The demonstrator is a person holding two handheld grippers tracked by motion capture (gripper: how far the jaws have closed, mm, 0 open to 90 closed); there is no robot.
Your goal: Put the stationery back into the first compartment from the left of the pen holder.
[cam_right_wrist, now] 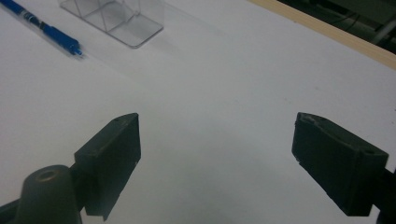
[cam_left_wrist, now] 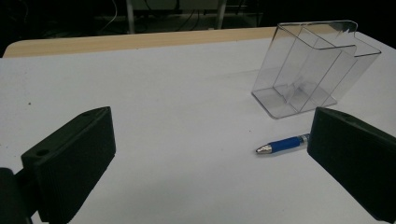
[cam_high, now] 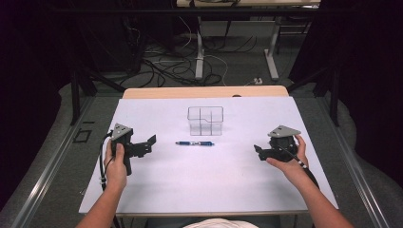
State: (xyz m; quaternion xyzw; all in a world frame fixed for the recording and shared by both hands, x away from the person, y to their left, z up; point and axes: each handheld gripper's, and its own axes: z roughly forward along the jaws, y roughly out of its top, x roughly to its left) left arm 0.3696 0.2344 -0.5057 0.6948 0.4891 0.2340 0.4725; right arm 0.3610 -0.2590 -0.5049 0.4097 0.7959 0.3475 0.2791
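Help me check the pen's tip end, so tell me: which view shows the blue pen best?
The left gripper view: the blue pen lies close, its silver tip clear, its far end hidden behind a jaw. The right gripper view shows its other end at the frame's corner. The high view shows it whole but small.

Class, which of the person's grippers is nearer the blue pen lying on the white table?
Left. The left gripper sits just off the blue pen tip; the right gripper is farther away at the opposite end.
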